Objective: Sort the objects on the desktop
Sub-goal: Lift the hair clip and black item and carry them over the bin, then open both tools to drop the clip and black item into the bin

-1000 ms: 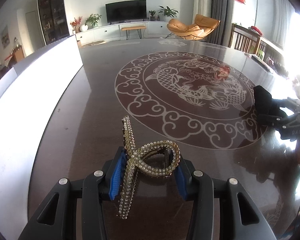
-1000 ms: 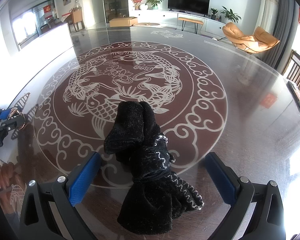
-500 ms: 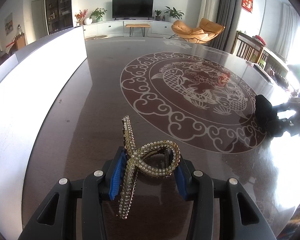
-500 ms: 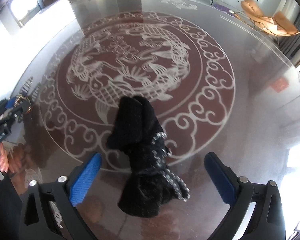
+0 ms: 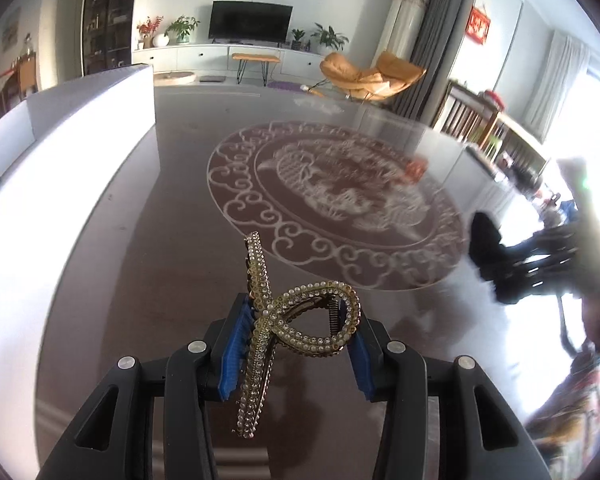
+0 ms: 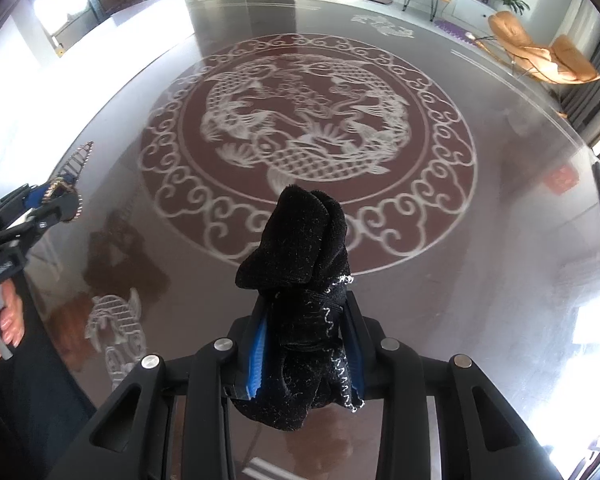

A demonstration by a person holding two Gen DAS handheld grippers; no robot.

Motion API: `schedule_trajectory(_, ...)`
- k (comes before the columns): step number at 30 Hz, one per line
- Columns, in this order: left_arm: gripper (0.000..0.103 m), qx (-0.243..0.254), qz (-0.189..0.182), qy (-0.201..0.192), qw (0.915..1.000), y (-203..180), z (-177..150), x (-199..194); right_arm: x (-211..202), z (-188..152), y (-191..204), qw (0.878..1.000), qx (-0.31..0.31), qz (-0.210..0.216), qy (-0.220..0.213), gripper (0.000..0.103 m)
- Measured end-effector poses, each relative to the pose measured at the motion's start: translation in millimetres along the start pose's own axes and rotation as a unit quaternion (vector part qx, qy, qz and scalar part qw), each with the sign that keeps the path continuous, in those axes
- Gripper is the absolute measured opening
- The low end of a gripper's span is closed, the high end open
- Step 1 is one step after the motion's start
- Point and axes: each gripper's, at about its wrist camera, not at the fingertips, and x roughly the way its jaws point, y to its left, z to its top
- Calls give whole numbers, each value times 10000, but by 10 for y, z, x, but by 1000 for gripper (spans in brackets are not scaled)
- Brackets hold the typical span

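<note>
My left gripper (image 5: 296, 344) is shut on a gold hair claw clip (image 5: 292, 320) set with pearls and rhinestones, held above the dark glass table (image 5: 140, 280). My right gripper (image 6: 304, 352) is shut on a black fuzzy sock bundle (image 6: 300, 248) with white stitching, lifted above the table. In the left wrist view the right gripper (image 5: 532, 260) with the sock (image 5: 484, 236) shows at the far right, blurred. In the right wrist view the left gripper (image 6: 40, 208) with the clip (image 6: 68, 184) shows at the far left.
The round table carries a white fish-and-cloud medallion (image 6: 308, 140) in its middle. A white wall or counter (image 5: 40, 160) borders the table's left side in the left wrist view. A hand (image 6: 0, 324) holds the left gripper's handle.
My right gripper has shut on the sock bundle and lifted it off the table. My left gripper still holds the clip and has shifted a little.
</note>
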Motion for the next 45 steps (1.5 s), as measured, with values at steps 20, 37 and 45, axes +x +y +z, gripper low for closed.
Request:
schedule_trajectory(20,45,-1534,2215,-103,9630,2716,597,-1347,-609,2057,3325,9539,-1918,1838,-1399,35)
schedule_trajectory(37,87,-1980,3260,-199,9242,2864,254,-1516,213,2398,4186,9618,-2041,1660,-764,91)
schedule_trajectory(45,103,-1977,3710,-367,9066,2521,353,-1702,-317,2204,3778,9614,-2273,1161,-1026,96)
